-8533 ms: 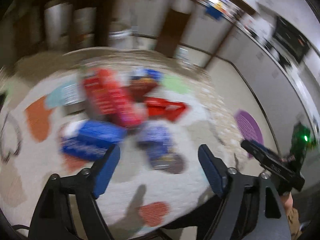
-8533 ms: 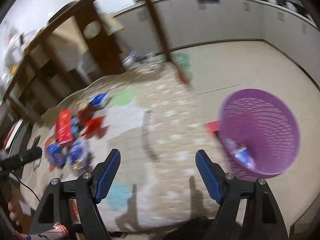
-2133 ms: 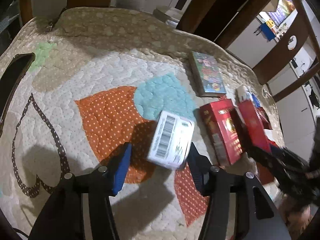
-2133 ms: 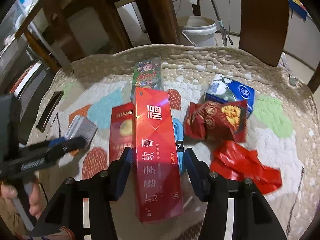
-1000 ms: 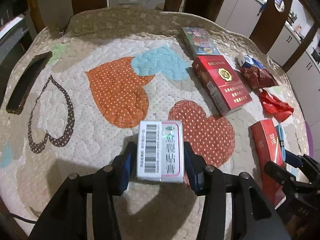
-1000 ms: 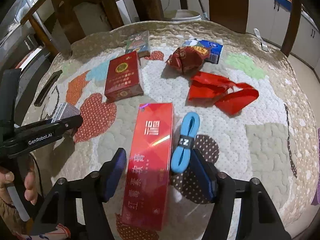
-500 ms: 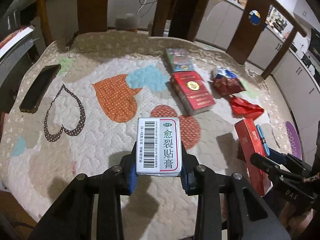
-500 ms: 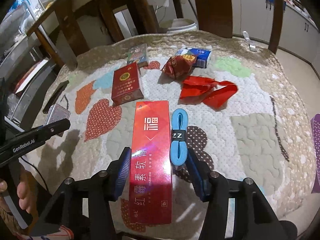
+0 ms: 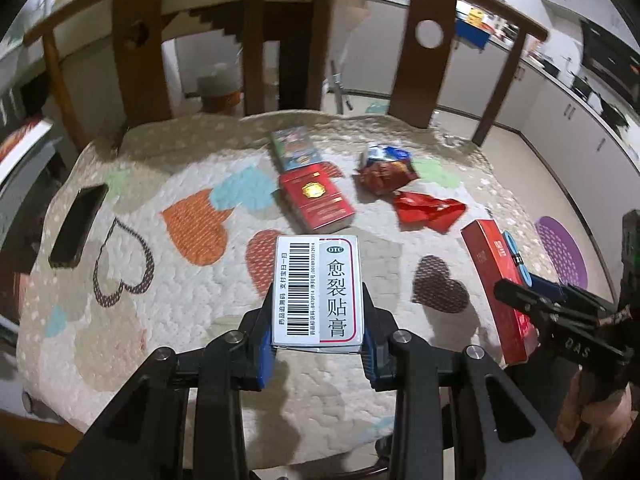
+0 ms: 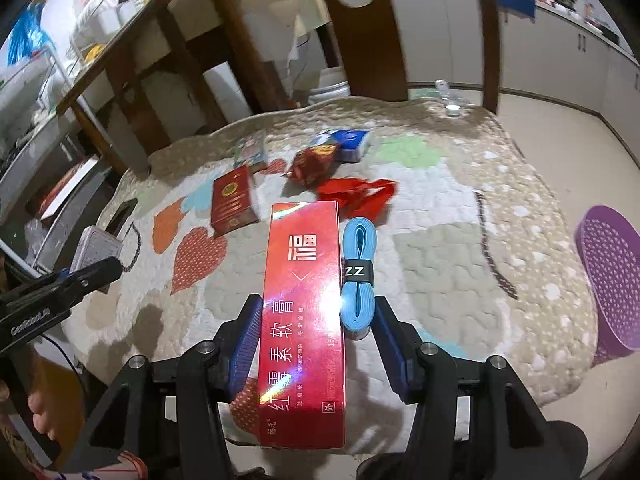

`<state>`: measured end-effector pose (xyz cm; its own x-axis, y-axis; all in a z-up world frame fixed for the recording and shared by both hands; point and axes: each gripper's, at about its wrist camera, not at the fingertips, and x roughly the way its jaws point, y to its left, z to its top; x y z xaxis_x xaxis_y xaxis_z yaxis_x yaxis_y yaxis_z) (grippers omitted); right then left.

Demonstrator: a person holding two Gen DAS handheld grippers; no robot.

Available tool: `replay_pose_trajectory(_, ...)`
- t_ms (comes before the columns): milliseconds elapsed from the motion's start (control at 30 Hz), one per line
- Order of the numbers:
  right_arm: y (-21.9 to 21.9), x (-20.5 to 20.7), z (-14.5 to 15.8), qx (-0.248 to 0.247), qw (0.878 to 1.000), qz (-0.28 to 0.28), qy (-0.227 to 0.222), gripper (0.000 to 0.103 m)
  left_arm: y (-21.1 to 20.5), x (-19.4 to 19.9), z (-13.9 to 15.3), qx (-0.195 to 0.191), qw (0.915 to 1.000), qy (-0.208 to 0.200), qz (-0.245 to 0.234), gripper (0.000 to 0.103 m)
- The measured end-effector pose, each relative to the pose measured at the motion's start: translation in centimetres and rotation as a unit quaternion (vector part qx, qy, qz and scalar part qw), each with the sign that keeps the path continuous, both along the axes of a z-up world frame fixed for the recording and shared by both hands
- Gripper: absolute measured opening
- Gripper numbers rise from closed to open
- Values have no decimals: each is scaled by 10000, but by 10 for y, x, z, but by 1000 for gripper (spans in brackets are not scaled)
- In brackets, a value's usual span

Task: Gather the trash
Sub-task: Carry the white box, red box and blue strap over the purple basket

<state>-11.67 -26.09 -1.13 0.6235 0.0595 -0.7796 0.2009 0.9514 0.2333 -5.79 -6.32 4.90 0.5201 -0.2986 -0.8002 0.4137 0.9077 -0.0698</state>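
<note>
The left tongs point(image 9: 318, 344) are clamped on a white box point(image 9: 318, 292) with a barcode, held clear above the quilt-covered worktop point(image 9: 132, 312) at lower centre of the left view. The right tongs point(image 10: 316, 336) pinch two things at once: a long red box point(image 10: 304, 312) and a folded blue strap point(image 10: 357, 276) pressed against its right side.

The step in hand looks like carrying both loads to the purple bin point(image 10: 612, 276), which sits on the floor at the right edge of the right view, off the worktop's edge. The strap is the weak point, since it is soft and caught only by its lower end, so I would keep the right tongs level and squeezed firmly and avoid any swing. Take the right load over the bin mouth first, then release low so the long box does not tip out. The left box is gripped squarely and should travel easily.

Left on the worktop, at upper centre of both views: a red pack point(image 9: 316, 200), a colourful pack point(image 9: 294, 148), a crumpled bag point(image 9: 384, 174), a red wrapper point(image 9: 428, 210) and a blue-white packet point(image 10: 348, 142).
</note>
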Motion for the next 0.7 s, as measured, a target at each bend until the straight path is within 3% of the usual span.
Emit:
replay_pose_trajectory(433,-78,-50,16,79,9953,-936,-252,59,-48,-16,24,-37,9979,-138,-636,33)
replay_pose_trajectory(700,-133,-84,14,81,9866,-1601,-304,59,-106,-18,34,19,9917,-252,-1264,33)
